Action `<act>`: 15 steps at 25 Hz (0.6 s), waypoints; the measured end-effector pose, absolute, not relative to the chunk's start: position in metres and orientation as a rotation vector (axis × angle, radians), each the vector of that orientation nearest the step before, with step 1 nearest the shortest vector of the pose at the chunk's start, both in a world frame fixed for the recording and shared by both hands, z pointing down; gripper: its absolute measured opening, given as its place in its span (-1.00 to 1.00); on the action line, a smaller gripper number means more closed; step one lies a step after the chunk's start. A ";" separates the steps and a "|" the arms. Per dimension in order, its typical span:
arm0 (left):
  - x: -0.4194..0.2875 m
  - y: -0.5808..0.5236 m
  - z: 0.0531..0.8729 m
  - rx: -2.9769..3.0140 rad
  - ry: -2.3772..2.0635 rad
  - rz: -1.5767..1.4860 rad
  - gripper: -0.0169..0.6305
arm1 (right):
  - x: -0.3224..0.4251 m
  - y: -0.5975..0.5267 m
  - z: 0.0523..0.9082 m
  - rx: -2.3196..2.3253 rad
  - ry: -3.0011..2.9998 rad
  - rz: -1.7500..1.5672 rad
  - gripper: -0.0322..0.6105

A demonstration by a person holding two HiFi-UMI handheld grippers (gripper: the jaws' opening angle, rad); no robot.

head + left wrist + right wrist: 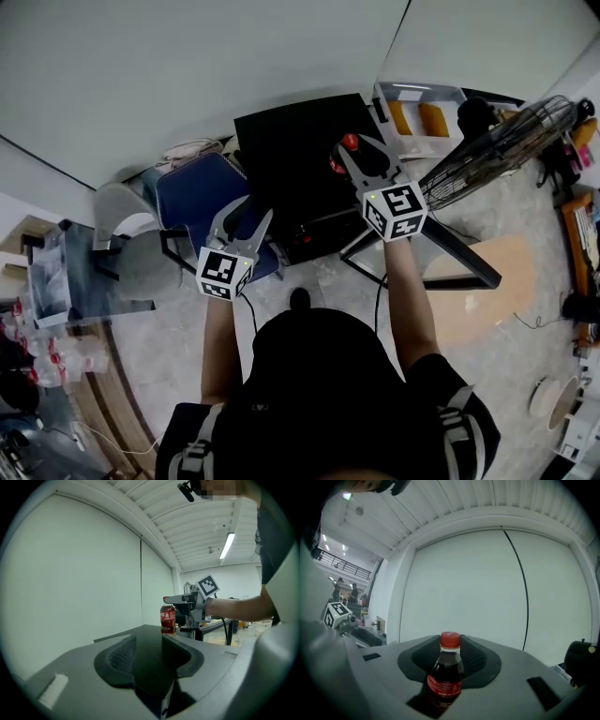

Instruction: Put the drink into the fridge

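Drink first: a small cola bottle (445, 679) with a red cap and red label stands upright between the jaws of the right gripper (359, 150). The ribbed pads close on its body from both sides, so the bottle is held off any surface. In the head view it sits just above centre, at the upper right corner of the black fridge (291, 159), whose top and front fill the middle of the frame against the white wall. No open door can be made out on the fridge from here.

The left gripper (246, 211) is lower and to the left of centre, over the edge of a blue chair (192, 192). Its jaws stand spread in a V with nothing between them. In the left gripper view only a dark flat surface shows through the gap. Farther off, right of centre, the bottle shows upright in the other gripper.

A round wire fan (497, 150) leans in at the upper right, beside a white shelf unit (417, 117) holding orange items. A black-framed table (459, 253) lies below the fan.
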State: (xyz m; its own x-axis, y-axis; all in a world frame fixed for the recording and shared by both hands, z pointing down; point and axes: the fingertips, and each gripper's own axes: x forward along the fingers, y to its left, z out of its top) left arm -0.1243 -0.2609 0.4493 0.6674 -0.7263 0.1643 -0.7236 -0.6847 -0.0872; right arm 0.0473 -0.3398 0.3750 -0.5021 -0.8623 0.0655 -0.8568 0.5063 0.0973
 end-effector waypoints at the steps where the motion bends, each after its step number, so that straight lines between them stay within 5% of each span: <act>1: -0.121 -0.257 0.449 -2.854 1.242 -0.292 -0.42 | 0.050 -0.336 0.374 1.506 -2.639 -0.081 -0.49; 15: -0.081 -0.194 0.441 -2.814 1.295 -0.341 -0.45 | 0.086 -0.279 0.373 1.439 -2.691 -0.093 -0.49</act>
